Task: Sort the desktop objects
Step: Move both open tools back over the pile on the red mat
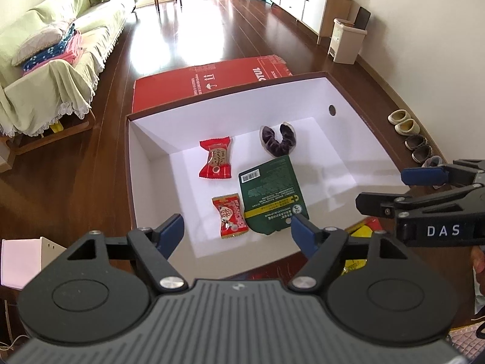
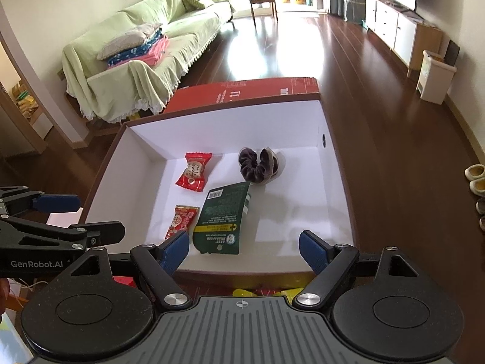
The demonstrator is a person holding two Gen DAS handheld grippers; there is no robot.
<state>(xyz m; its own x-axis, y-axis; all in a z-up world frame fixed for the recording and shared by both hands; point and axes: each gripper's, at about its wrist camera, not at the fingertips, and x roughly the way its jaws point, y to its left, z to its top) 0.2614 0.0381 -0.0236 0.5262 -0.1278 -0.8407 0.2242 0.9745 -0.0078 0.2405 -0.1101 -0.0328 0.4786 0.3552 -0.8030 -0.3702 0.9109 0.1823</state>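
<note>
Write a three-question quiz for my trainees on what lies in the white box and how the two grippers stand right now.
1. True or false: the dark scrunchie lies nearer the box's far wall than the green packet does.
2. How many red snack packets lie in the white box?
A. one
B. two
C. three
3. Fill in: the left gripper and the right gripper both have their jaws ____ and hold nothing.

Key
1. True.
2. B: the upper red packet and the lower red packet.
3. Open.
</note>
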